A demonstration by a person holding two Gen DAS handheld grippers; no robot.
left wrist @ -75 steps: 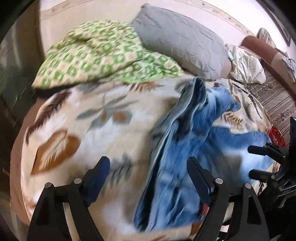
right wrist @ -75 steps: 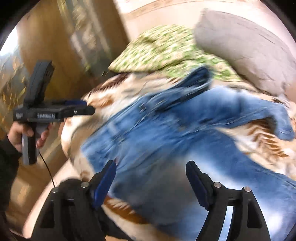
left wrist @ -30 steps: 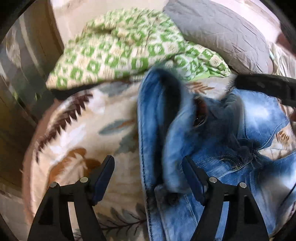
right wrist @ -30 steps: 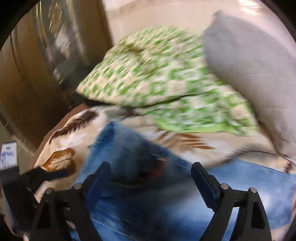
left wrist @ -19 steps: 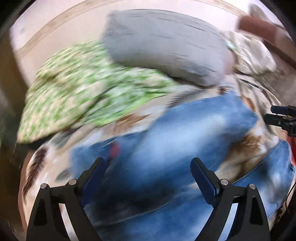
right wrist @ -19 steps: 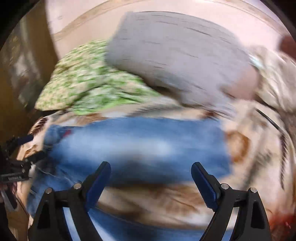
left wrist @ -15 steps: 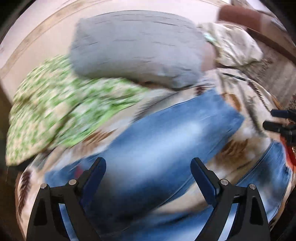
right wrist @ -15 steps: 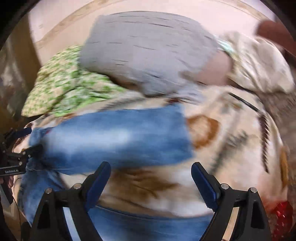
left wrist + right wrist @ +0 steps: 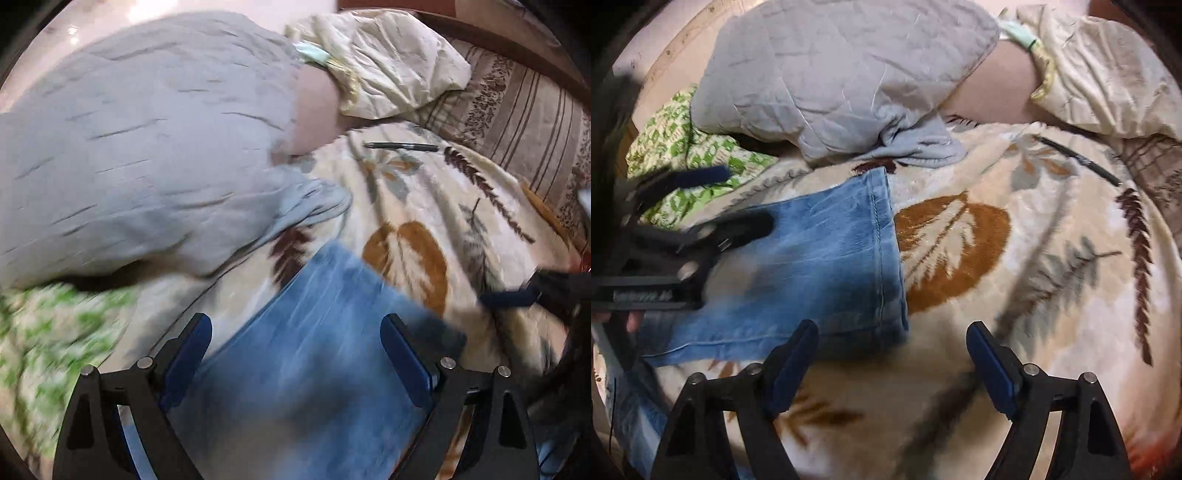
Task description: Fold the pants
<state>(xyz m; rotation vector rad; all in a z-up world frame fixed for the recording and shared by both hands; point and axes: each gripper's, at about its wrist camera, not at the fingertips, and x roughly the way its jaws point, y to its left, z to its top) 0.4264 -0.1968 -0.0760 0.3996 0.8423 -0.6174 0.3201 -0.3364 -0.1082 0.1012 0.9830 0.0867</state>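
Observation:
Blue jeans lie on a cream leaf-print blanket. One leg lies flat and its hemmed cuff points right. In the left wrist view the leg runs between the fingers of my left gripper, which is open just above the denim. In the right wrist view my left gripper hovers over the leg. My right gripper is open and empty, just right of the cuff's near corner.
A grey quilted pillow and a green-patterned pillow lie behind the jeans. A cream pillow sits far right. A black pen lies on the blanket. A striped sheet shows at the right.
Both grippers swept right along the jeans leg to its cuff end. The bunched jeans now lie spread flat. Both grippers stayed open.

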